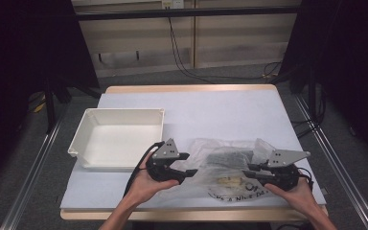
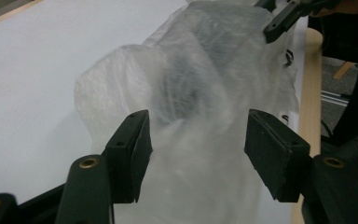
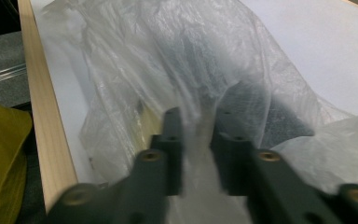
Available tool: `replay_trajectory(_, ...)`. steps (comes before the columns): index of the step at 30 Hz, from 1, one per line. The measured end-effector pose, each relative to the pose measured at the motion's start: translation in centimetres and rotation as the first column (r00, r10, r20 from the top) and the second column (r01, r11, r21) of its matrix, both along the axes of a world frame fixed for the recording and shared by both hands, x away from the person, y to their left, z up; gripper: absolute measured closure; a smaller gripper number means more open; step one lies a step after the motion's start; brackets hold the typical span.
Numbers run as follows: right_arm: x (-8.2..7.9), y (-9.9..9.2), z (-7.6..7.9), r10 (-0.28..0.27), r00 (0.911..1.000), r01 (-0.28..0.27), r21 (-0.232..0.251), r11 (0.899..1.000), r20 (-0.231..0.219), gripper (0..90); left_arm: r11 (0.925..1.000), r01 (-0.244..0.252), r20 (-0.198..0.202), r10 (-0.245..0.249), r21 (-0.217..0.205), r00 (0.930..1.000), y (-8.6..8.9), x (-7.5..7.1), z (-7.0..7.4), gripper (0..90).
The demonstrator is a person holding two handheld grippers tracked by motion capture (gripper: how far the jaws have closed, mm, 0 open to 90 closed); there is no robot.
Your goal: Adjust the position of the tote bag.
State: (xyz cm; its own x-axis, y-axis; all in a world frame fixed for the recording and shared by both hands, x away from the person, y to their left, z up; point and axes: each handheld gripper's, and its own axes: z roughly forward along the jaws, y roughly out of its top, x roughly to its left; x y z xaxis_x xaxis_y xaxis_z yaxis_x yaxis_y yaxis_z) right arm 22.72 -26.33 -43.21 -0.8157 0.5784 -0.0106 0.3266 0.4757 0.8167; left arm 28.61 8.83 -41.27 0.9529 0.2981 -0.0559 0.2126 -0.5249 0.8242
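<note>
We see the right gripper [image 3: 196, 135] pinched on a fold of the clear plastic bag [image 1: 227, 165], while the left gripper [image 2: 196, 154] stands apart, film between its jaws but unpressed. The bag lies crumpled at the table's [image 1: 230, 108] six-o'clock edge, dark contents [image 1: 225, 157] inside. The white bin [image 1: 120, 136], at the bag's nine o'clock, holds nothing. We judge the work barely begun: one side gripped, the other grip and any emptying remain.

— Dark thing inside the plastic bag [image 1: 230, 165]: veiled by cloudy film, impossible to name.
— Print on the bag's near edge?
— Too small to read. Right gripper [image 3: 196, 122]: jaws blurred, bases cut off below.
</note>
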Motion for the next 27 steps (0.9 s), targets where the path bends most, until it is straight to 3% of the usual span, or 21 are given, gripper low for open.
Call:
replay_trajectory(3, 0.5, -0.2, 0.4, -0.009, 1.0000, 0.009, 0.021, 1.000, 0.003, 87.5, 0.9991, 0.021, 0.011, -0.021, 0.038, 0.9997, -0.7, 0.4, -0.1, 40.1)
replay_trajectory(5, 0.8, -0.3, 0.8, -0.020, 0.9997, 0.020, 0.028, 0.999, 0.014, 88.1, 0.9990, 0.032, 0.000, -0.032, 0.032, 0.9995, -1.2, 0.5, -0.2, 39.0)
replay_trajectory(8, 1.4, -0.5, 1.4, -0.039, 0.9989, 0.038, 0.035, 0.999, 0.026, 88.4, 0.9978, 0.021, 0.005, -0.021, 0.063, 0.9998, -1.8, 0.8, -0.3, 39.3)
replay_trajectory(10, 2.1, -0.7, 1.7, -0.051, 0.9983, 0.050, 0.033, 0.998, 0.030, 88.4, 0.9986, 0.011, -0.014, -0.010, 0.052, 0.9998, -1.9, 1.3, -0.3, 44.4)
replay_trajectory(14, 3.5, -1.2, 1.5, -0.075, 0.9969, 0.074, 0.050, 0.996, 0.022, 88.2, 0.9991, -0.017, -0.067, 0.020, 0.038, 0.9975, -2.1, 2.7, -0.5, 65.4)
replay_trajectory(18, 4.6, -1.4, 1.0, -0.096, 0.9951, 0.096, 0.032, 0.995, 0.020, 85.0, 0.9977, -0.035, -0.100, 0.041, 0.058, 0.9942, -2.5, 3.9, -0.6, 86.8)
replay_trajectory(23, 5.5, -1.8, 0.1, -0.110, 0.9938, 0.110, 0.004, 0.994, 0.012, 73.9, 0.9941, -0.053, -0.132, 0.066, 0.094, 0.9891, -2.6, 4.8, -0.8, 89.1)
replay_trajectory(27, 5.6, -2.0, -0.6, -0.124, 0.9923, 0.124, -0.037, 0.992, 0.010, 70.2, 0.9891, -0.069, -0.128, 0.086, 0.130, 0.9880, -3.0, 5.0, -2.1, 89.0)
